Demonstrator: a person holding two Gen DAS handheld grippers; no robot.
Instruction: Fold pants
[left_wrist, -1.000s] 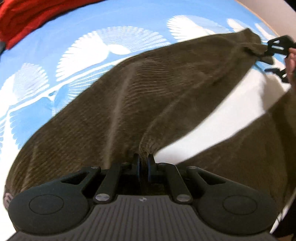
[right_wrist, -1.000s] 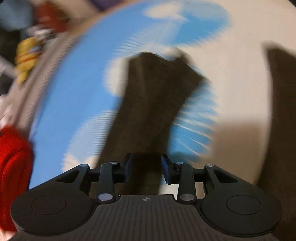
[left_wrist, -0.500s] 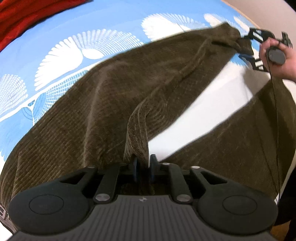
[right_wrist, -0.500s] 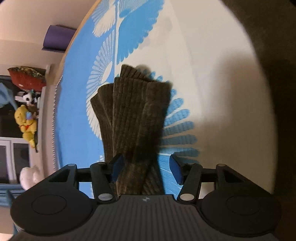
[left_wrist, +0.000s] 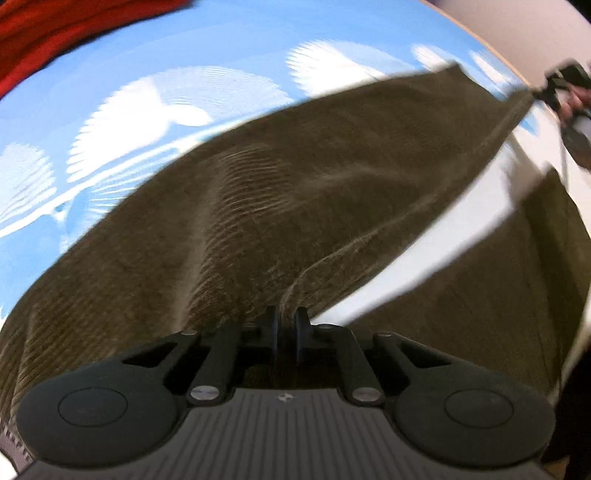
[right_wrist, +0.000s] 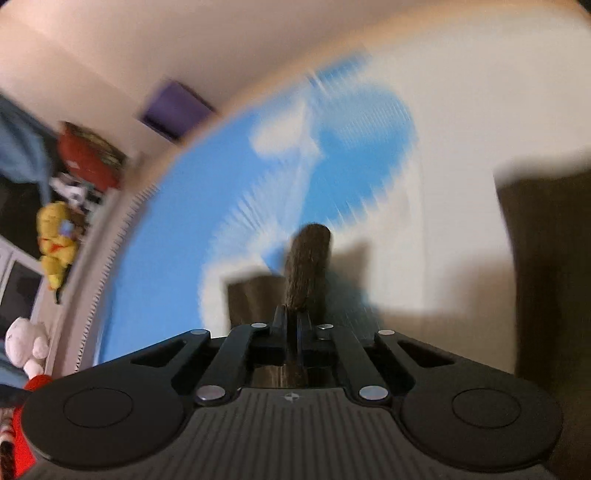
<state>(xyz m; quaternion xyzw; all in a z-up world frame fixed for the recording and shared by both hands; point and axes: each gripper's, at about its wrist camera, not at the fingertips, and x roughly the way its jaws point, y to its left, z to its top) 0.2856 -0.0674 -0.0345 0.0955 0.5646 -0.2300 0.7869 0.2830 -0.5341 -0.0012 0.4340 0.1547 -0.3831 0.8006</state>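
Left wrist view: one pair of brown corduroy pants (left_wrist: 295, 206) spread over the blue-and-white patterned bedcover (left_wrist: 155, 74), one leg stretched from the near left up to the far right, second leg lying separate at the near right with a white strip of cover between them. Left gripper (left_wrist: 286, 328) has its jaws narrow, pinched on a fold of cloth near the crotch. At the far right a hand (left_wrist: 576, 99) carries the right gripper (right_wrist: 291, 325), and the leg's cuff runs taut into it. Right wrist view: jaws have just been closing and now clamp a bunched tuft of cuff, which sticks up between them. Judgement: fabric looks soft, fairly thick and limp, ribbed enough not to slip; it sags between grips, so holding cuff and crotch ends should keep the leg straight. Count: one pants, two legs, two grippers, one red cloth (left_wrist: 55, 33) at the far left.
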